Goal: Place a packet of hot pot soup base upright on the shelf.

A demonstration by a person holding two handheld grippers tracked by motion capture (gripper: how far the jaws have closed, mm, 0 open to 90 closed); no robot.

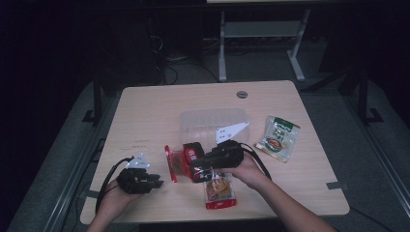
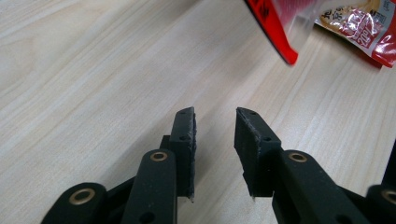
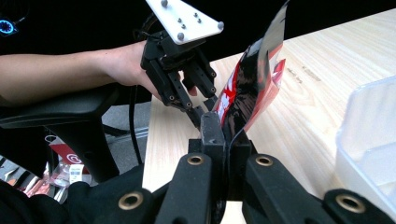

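Observation:
A red snack packet (image 1: 175, 163) hangs upright just above the table, pinched at its edge by my right gripper (image 1: 197, 170), which is shut on it. In the right gripper view the packet (image 3: 254, 86) rises from between the closed jaws of that gripper (image 3: 226, 128). My left gripper (image 1: 157, 182) sits low at the front left, a short way left of the packet. Its jaws stand apart in the left gripper view (image 2: 215, 122) with only bare wood between them. The packet's red edge (image 2: 275, 32) hangs beyond the jaws. From the right gripper view, the left gripper (image 3: 205, 106) sits just behind the packet.
A second red packet (image 1: 220, 191) lies flat near the front edge under the right hand. A clear plastic container (image 1: 212, 123) stands mid-table, and a green-and-white pouch (image 1: 278, 137) lies to its right. The wooden table (image 1: 145, 121) has free room at the left and back.

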